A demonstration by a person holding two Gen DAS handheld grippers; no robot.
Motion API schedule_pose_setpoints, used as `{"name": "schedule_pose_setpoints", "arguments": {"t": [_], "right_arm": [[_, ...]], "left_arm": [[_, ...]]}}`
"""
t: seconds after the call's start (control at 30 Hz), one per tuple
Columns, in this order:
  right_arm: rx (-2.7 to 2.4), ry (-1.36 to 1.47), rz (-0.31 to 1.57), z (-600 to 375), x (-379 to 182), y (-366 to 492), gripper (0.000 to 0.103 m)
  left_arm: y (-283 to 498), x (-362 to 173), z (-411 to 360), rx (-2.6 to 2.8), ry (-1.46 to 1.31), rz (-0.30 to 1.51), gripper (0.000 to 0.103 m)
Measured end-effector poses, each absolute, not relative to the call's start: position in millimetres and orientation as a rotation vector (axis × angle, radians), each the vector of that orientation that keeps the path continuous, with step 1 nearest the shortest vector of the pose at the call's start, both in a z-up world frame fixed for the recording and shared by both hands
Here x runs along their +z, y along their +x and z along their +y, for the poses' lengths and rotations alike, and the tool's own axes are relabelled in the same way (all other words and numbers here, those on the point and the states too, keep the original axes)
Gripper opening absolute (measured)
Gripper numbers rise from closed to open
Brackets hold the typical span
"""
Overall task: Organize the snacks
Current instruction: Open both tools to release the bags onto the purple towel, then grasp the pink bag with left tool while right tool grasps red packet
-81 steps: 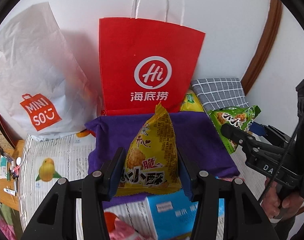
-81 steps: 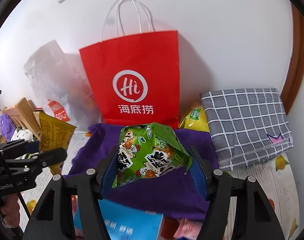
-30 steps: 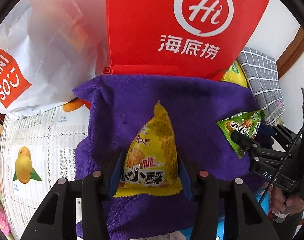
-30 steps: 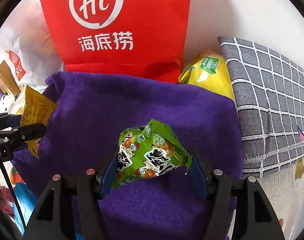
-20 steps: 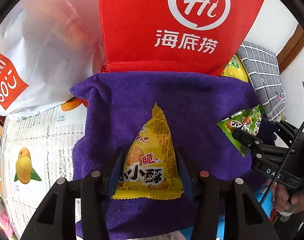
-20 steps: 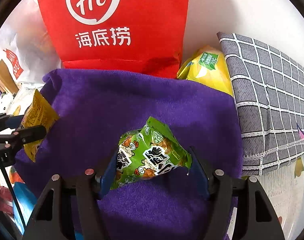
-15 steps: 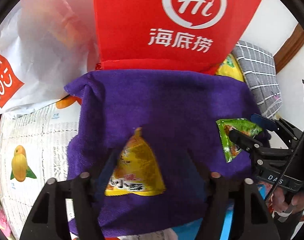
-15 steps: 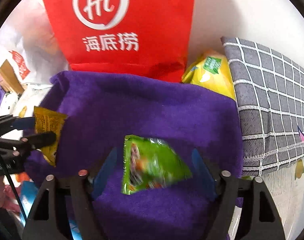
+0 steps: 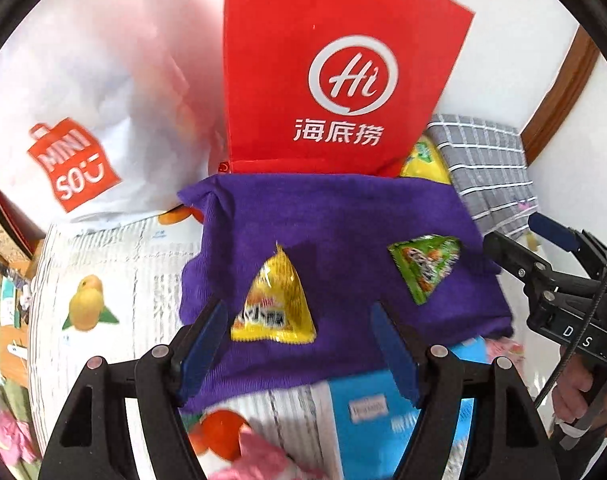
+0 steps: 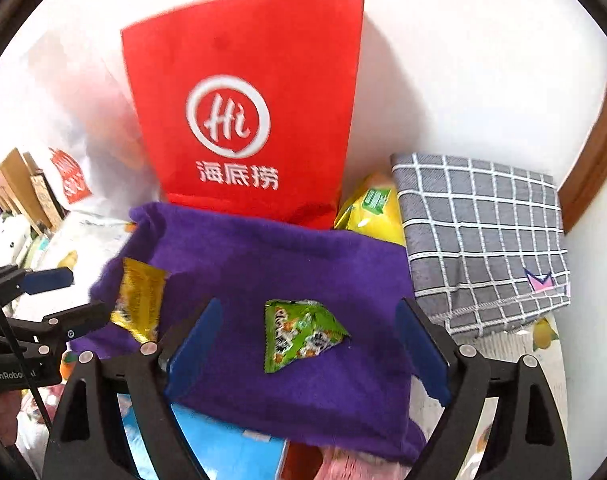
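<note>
Left wrist view: the left gripper (image 9: 299, 344) has its fingers spread wide and empty, above the near edge of a purple towel (image 9: 343, 216) spread on the tabletop (image 9: 115, 264). The yellow snack packet (image 9: 275, 304) lies flat on the towel, between the fingers but apart from both. The green snack packet (image 9: 425, 266) lies on the towel well to its right. A red paper bag (image 9: 327, 80) stands behind the towel, a white plastic bag (image 9: 83, 120) to its left, a grey checked cloth (image 9: 487, 168) to its right

Right wrist view: the right gripper (image 10: 309, 344) is opening, its fingers wide on either side of the green snack packet (image 10: 299, 334), which rests on the purple towel (image 10: 283, 264) touching neither. The yellow snack packet (image 10: 139, 300) lies near the towel's left edge, just beside the left gripper (image 10: 63, 296). The red paper bag (image 10: 247, 112) stands behind
</note>
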State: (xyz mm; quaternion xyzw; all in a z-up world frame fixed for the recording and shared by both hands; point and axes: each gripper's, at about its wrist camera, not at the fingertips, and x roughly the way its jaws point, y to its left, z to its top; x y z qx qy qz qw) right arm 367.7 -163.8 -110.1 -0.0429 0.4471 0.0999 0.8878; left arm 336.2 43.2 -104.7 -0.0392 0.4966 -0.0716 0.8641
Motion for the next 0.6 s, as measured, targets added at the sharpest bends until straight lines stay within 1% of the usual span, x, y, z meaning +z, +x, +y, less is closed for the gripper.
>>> {"name": "schedule_pose_setpoints", "arguments": {"t": [0.23,0.43,0.6], "right_arm": [[0.206,-0.059,0.881,-185,-82,312,0.088],[0.180,-0.017,0.883,-202,-86,266,0.088],[0.146,-0.061,0.912,-219,-96,233,0.088]], "left_arm": [[285,-80,48,-0.153,-0.098,0.962,0.073],[241,-69,49,-0.151,-0.093,0.918,0.073],[215,-70,55,-0.111,-0.090,0.922,0.073]]}}
